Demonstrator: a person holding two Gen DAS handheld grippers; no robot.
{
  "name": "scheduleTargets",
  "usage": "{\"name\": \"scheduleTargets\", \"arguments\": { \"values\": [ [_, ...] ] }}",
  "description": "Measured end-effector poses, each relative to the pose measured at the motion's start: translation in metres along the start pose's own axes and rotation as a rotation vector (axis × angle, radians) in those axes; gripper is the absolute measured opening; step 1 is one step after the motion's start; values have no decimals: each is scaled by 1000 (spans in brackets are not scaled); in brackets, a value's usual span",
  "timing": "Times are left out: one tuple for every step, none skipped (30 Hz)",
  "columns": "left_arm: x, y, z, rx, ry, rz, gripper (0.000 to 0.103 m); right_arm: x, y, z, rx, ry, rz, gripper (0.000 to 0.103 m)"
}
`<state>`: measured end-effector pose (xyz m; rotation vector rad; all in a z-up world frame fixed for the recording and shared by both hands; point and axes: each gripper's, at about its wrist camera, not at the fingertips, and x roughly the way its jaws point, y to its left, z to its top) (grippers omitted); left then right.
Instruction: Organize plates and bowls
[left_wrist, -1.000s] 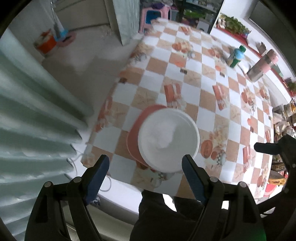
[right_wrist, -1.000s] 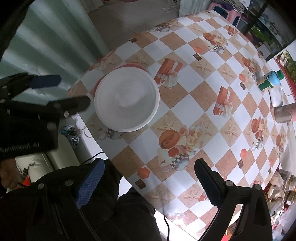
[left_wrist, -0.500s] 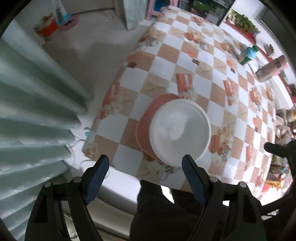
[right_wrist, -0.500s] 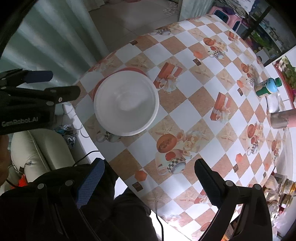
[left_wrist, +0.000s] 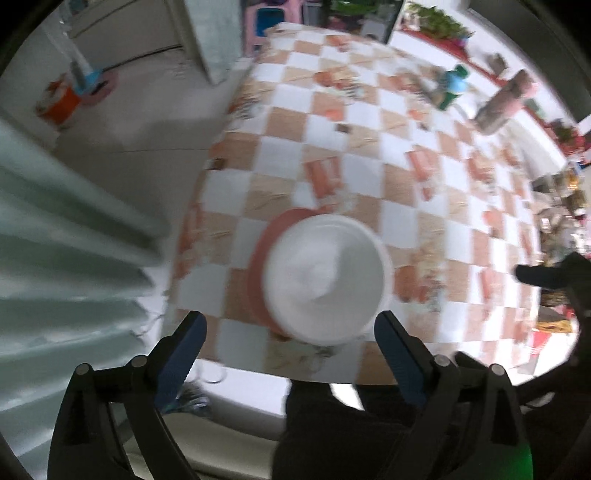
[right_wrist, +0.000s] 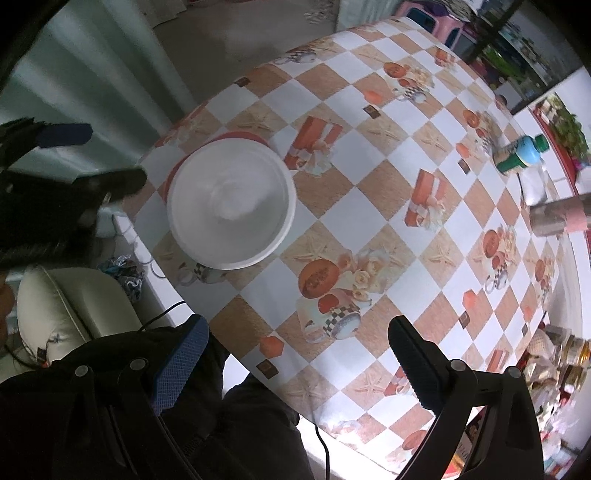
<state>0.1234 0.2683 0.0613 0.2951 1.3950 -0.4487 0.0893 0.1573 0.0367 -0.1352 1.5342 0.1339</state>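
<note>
A white bowl (left_wrist: 325, 277) (right_wrist: 231, 205) sits on a pink plate (left_wrist: 260, 258) (right_wrist: 240, 135) near the table's front left corner. My left gripper (left_wrist: 290, 326) hangs well above the bowl, its jaws opening with nothing between them; the left wrist view is blurred. From the right wrist view the left gripper (right_wrist: 88, 155) shows as dark fingers left of the bowl. My right gripper (right_wrist: 297, 334) stands wide open and empty over the table's front edge, right of the bowl.
The table wears a checked orange-and-white cloth (right_wrist: 373, 206). A green-capped bottle (right_wrist: 519, 153) and a pink flask (right_wrist: 557, 218) stand at its far right. A curtain (left_wrist: 66, 236) hangs left; a cream cushion (right_wrist: 62, 306) and the person's dark trousers (right_wrist: 240, 424) lie below.
The left gripper's fingers have spread a little wider, and its view has swung so the bowl sits more centrally between them. The right gripper has stayed put.
</note>
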Motion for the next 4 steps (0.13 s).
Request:
{"name": "scheduleTargets", "arguments": {
  "values": [
    [-1, -3, 2, 5, -2, -11, 94, 1, -2, -1, 11, 3, -1, 99],
    [-2, -7, 3, 17, -8, -20, 94, 1, -3, -2, 19, 5, -1, 99],
    [-3, -11, 5, 26, -13, -25, 94, 2, -6, -5, 35, 10, -1, 99],
    [-4, -16, 6, 37, -15, -29, 94, 4, -9, -7, 48, 14, -1, 99]
  ]
}}
